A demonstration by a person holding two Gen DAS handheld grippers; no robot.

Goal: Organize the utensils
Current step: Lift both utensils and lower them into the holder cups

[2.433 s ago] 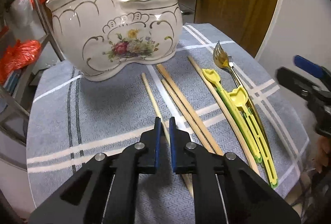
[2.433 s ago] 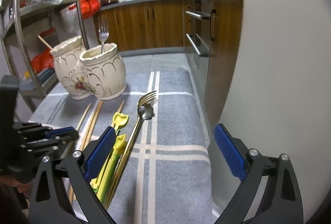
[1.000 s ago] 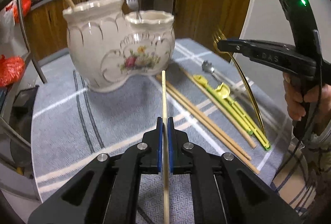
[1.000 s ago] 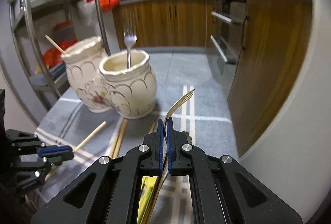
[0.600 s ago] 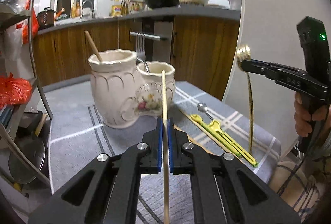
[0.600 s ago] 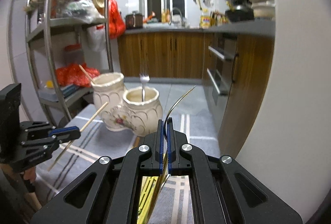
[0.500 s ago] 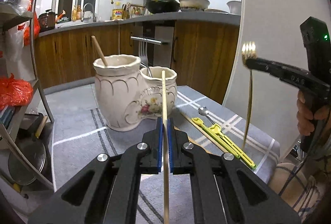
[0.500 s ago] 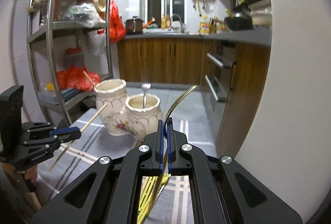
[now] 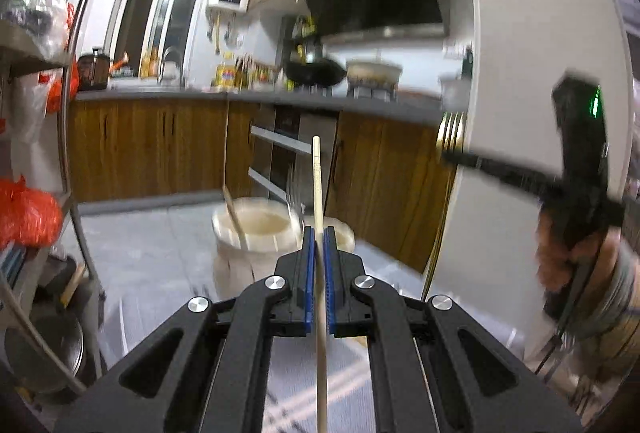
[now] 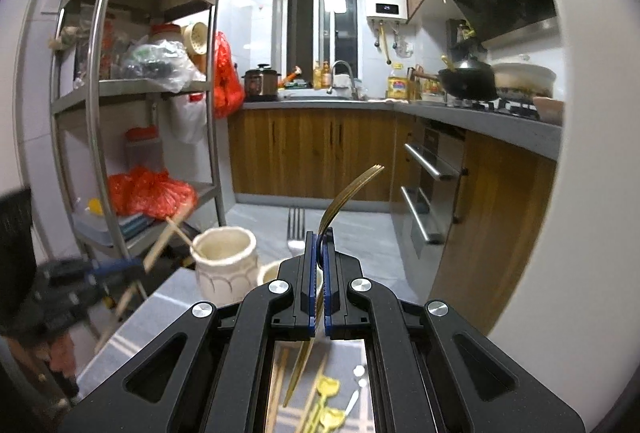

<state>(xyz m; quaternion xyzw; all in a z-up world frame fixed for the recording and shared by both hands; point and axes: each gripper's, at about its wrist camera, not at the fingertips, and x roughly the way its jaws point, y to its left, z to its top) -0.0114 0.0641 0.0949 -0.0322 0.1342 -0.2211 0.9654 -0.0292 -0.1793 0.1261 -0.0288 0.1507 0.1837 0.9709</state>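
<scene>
Left gripper (image 9: 317, 253) pinches a chopstick (image 9: 317, 177); right gripper (image 10: 318, 253) pinches a gold fork (image 10: 348, 193); the holder (image 10: 224, 265), at 11 o'clock of it, waits below; lower each tip-first into its own cup, slowly.

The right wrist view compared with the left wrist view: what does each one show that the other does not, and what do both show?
Only the right wrist view shows the steel shelf rack in full, and the yellow utensils lying on the cloth below.

Only the left wrist view shows the hand that carries the right gripper.

Both show the cream holder with a silver fork inside, the left gripper shut on a wooden chopstick, and the gold fork held in the right gripper.
</scene>
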